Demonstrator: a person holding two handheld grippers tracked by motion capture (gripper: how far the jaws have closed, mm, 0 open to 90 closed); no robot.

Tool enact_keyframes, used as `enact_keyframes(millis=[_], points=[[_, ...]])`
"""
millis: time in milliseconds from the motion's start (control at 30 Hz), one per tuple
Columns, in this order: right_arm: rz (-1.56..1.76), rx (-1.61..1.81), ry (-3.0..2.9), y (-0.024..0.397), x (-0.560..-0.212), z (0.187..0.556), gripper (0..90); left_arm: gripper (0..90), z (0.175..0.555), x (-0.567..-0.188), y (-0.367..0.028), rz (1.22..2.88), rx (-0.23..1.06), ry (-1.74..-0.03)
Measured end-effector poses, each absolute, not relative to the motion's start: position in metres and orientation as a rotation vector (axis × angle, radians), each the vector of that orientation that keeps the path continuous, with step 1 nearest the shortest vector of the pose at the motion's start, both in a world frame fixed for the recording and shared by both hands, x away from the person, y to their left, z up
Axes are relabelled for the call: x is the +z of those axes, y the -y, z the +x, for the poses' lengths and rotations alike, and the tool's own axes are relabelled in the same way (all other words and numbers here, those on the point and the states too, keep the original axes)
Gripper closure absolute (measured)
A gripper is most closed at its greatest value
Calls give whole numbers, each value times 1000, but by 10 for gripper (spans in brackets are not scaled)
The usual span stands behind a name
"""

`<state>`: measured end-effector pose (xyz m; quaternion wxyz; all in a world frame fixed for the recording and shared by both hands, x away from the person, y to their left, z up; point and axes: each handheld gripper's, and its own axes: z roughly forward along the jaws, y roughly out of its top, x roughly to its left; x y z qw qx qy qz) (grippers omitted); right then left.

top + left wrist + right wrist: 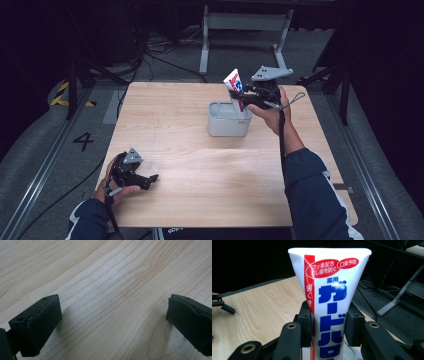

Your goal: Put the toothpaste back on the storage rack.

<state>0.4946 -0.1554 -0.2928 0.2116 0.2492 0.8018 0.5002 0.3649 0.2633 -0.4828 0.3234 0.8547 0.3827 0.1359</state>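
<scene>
Above the grey bin [229,120], the right gripper [243,98] clamps a toothpaste tube [235,86] — flat crimped end up, lower end at the bin's rim. It looks like the placing step; next the tube wants lowering inside, then release. Well in front of the bin, the left gripper [150,179] rests open — nothing held.

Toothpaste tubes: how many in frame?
1. The toothpaste tube is clamped in the right gripper, over the grey bin. The bin's inside isn't fully visible, so more could be hidden there.
</scene>
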Motion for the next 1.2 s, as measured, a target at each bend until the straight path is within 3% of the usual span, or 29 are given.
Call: enact_keyframes(millis=[1200], points=[[762, 1365, -2266, 134, -322, 537, 644, 6, 365, -483, -263, 2236, 366, -998]])
